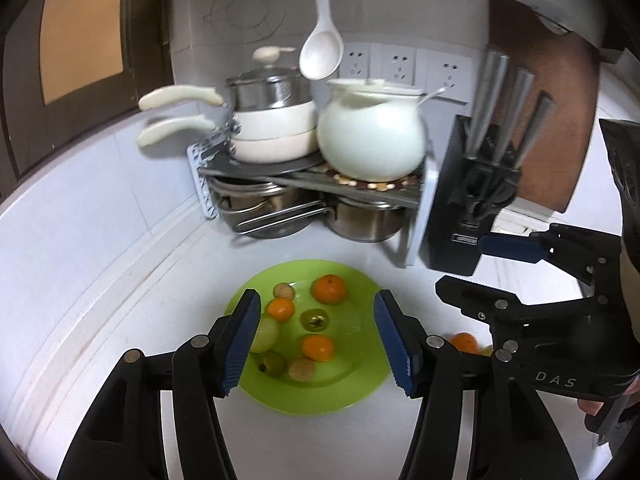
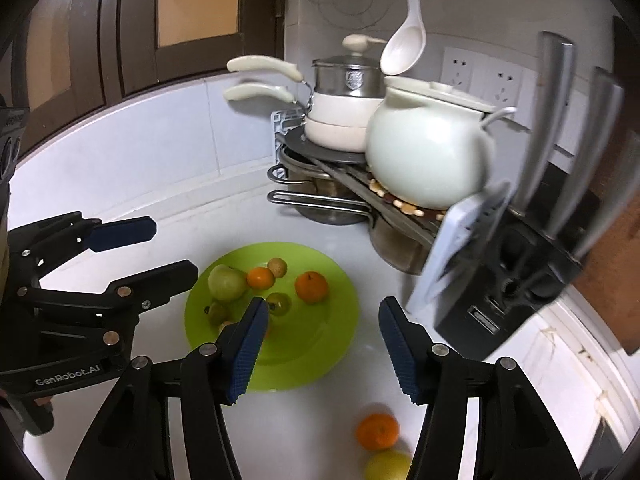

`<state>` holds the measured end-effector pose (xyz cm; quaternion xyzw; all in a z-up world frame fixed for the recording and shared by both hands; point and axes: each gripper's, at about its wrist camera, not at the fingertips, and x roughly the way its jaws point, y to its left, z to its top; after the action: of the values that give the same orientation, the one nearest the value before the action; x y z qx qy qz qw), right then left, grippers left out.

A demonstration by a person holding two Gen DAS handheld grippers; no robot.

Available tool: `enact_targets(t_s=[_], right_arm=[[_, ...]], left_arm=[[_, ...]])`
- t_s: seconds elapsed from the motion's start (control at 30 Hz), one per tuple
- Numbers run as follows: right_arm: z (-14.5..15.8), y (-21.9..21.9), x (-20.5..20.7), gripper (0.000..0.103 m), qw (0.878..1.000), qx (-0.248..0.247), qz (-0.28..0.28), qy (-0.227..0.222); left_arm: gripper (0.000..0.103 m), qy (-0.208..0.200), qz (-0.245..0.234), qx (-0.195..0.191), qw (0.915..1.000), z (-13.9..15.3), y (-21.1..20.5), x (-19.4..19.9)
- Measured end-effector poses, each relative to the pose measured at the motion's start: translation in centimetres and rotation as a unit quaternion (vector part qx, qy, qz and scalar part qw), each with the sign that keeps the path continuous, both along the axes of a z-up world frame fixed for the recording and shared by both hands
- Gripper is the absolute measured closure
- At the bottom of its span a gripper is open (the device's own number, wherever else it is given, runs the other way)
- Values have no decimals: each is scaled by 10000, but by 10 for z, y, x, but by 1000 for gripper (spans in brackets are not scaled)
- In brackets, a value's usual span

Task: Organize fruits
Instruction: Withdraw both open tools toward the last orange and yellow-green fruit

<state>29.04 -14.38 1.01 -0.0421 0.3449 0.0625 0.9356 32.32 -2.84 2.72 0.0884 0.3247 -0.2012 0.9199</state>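
A lime green plate (image 1: 352,280) (image 2: 320,344) lies on the white counter with several small fruits on it: oranges (image 1: 329,289) (image 2: 311,286), green fruits (image 1: 315,320) (image 2: 226,281) and brownish ones (image 1: 284,291). My left gripper (image 1: 316,344) hangs open above the plate, nothing between its blue pads. My right gripper (image 2: 323,350) is open too, over the plate's right edge and bare counter. Off the plate, an orange (image 2: 377,431) (image 1: 464,342) and a yellow fruit (image 2: 387,466) lie on the counter near the right gripper. Each gripper appears from the side in the other's view.
A two-tier rack (image 1: 312,178) in the corner carries white pans, a white round pot (image 1: 372,136) and steel pots below. A black knife block (image 1: 468,200) (image 2: 508,292) and a brown cutting board (image 1: 560,100) stand at the right. A white ladle (image 1: 322,48) hangs on the wall.
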Motion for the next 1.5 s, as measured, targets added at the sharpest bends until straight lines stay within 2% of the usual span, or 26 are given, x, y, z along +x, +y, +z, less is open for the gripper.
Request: enact_targets(t_s=[0.43,0.5,0.73,1.0,1.5], right_arm=[[14,-35,-54,44,9988,-3,-403,-285],[14,-40,-62,39,9983,-12,-500,-312],[9,-58,-88,38,9957,-43,-859,-341],[-14,-67,-105,38,9934,-25,-1146,-89],[-79,-72,-97,38,9867,233,-1414,772]], left_arm=[[36,-317,-521,-23,9981,15,-31,-44],[35,-353,-609,-30,9975,15,-37,-47],[34,-546,-1084,169,9925,9,-57,-60],[33,-614,-1668,443,9831,-11,-72,-71],[28,-138,-2380,702,9686,-72,-90,-50]])
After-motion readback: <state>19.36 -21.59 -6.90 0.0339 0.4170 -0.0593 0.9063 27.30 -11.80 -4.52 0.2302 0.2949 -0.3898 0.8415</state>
